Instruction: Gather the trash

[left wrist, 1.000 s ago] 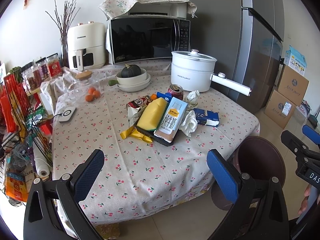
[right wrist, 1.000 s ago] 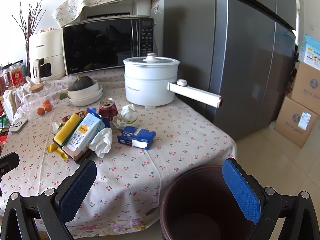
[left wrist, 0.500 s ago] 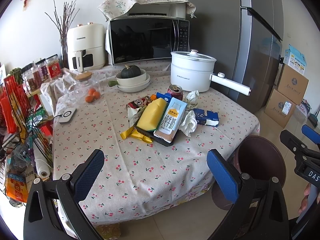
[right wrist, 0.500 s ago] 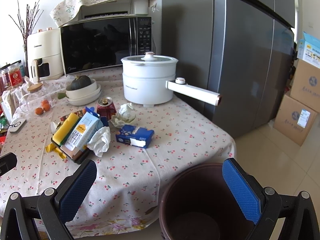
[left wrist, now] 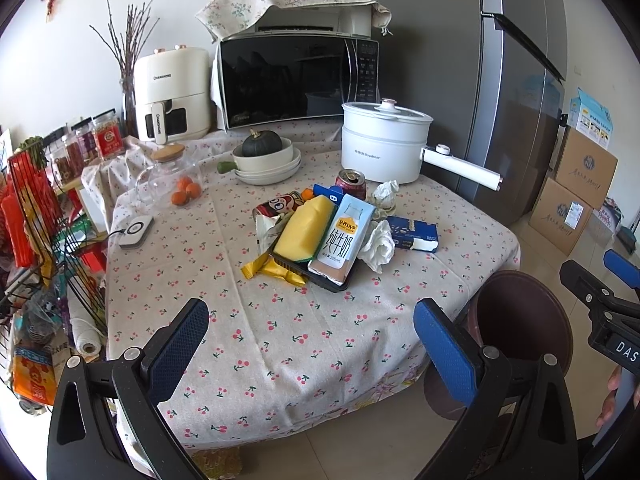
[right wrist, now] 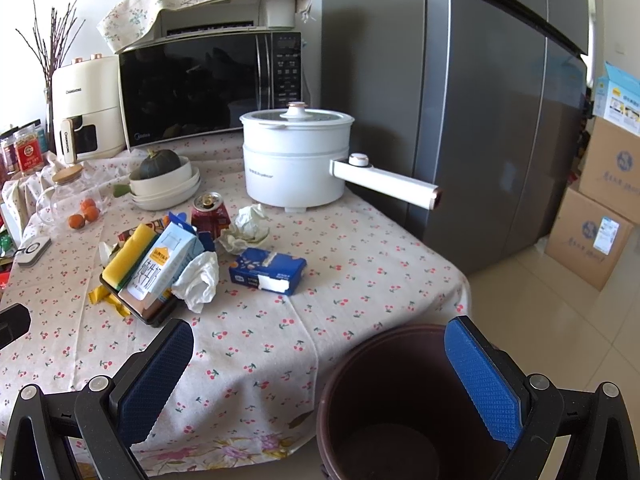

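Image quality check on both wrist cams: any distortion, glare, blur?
Left wrist: strong fisheye bowing, dark vignette corners, table evenly daylit and sharp. Right wrist: fridge edges curve, soft sheen on its door, microwave glass mirrors the room, bin interior dark; no motion blur.

White electric pot [right wrist: 298, 160] beside microwave [right wrist: 208, 88], air fryer [left wrist: 172, 96], pumpkin [left wrist: 262, 148] in stacked bowls [left wrist: 268, 166].

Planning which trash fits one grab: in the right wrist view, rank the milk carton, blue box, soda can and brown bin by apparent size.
1. brown bin, though it's nearest
2. milk carton
3. blue box, close to the carton
4. soda can
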`<action>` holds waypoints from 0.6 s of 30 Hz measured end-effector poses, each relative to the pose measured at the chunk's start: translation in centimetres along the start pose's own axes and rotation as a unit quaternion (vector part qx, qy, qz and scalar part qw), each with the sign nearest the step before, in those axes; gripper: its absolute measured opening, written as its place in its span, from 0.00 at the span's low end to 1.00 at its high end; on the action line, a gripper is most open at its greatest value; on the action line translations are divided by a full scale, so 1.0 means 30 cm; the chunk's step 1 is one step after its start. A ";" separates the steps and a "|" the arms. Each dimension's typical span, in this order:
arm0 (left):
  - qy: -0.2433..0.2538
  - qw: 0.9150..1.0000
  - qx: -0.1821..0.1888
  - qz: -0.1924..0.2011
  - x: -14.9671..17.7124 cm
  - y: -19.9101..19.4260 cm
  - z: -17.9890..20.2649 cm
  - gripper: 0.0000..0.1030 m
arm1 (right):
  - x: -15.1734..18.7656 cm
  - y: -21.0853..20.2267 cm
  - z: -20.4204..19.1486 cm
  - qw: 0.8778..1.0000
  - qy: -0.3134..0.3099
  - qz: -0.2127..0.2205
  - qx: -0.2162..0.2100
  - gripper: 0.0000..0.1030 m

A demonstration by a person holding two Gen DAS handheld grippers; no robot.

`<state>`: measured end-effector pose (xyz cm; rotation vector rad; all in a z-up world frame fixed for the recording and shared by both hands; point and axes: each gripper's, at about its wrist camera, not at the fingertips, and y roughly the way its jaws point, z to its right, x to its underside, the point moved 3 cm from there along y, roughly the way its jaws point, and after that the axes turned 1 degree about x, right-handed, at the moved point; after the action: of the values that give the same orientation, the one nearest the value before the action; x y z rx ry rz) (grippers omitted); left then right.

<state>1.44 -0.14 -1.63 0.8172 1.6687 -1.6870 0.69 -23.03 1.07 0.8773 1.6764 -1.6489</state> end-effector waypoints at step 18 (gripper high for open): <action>0.002 1.000 0.000 -0.006 0.004 0.005 -0.008 1.00 | 0.003 -0.001 0.009 1.000 0.003 0.002 0.000 1.00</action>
<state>1.49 0.09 -1.83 0.8111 1.6804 -1.6944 0.61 -23.29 1.02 0.8864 1.6783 -1.6465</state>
